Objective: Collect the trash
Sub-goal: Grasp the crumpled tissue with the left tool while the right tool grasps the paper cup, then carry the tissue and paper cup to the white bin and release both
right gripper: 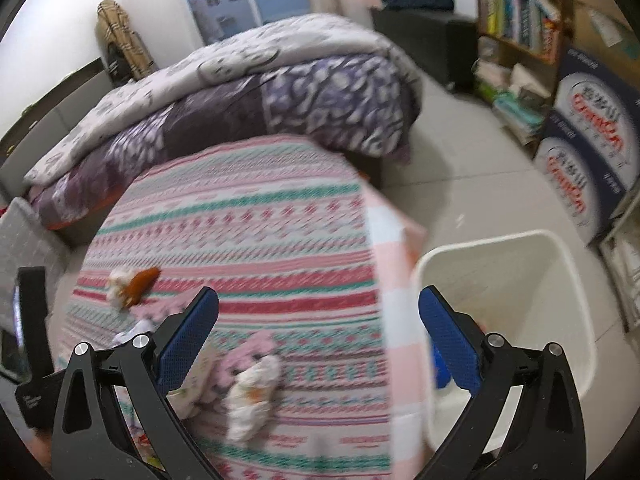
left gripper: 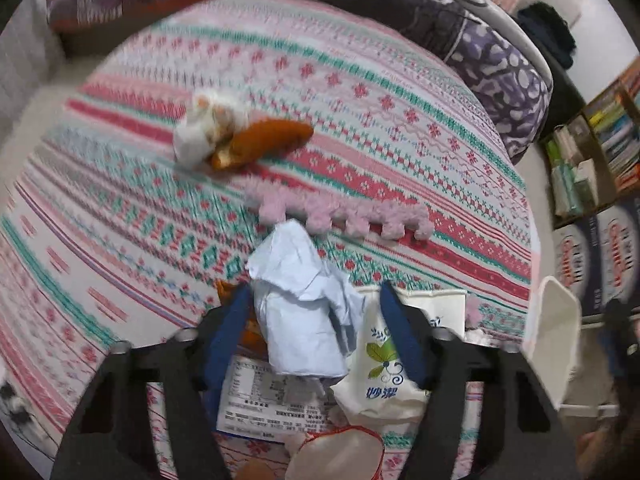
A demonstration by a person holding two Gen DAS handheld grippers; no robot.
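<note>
A crumpled pale blue paper (left gripper: 304, 308) stands on the striped bed cover (left gripper: 360, 128) between the jaws of my left gripper (left gripper: 315, 290). The left pad touches it; a small gap shows at the right pad. Around it lie a white packet with a green leaf print (left gripper: 380, 364), a printed label sheet (left gripper: 260, 396) and a red-rimmed clear piece (left gripper: 340, 456). Farther off lies an orange-brown peel with white tissue (left gripper: 240, 140), (right gripper: 134, 284). My right gripper (right gripper: 320, 300) is open and holds nothing, above a wadded tissue (right gripper: 252, 392) near the bed edge. The white bin (right gripper: 520, 320) stands to its right.
A pink fluffy strip (left gripper: 340, 212) lies on the cover. A purple patterned quilt (right gripper: 260, 108) is piled at the far end of the bed. A bookshelf (right gripper: 516, 16) and stacked printed boxes (right gripper: 580, 160) line the right wall, past the tiled floor (right gripper: 480, 184). Something blue (right gripper: 440, 368) lies in the bin.
</note>
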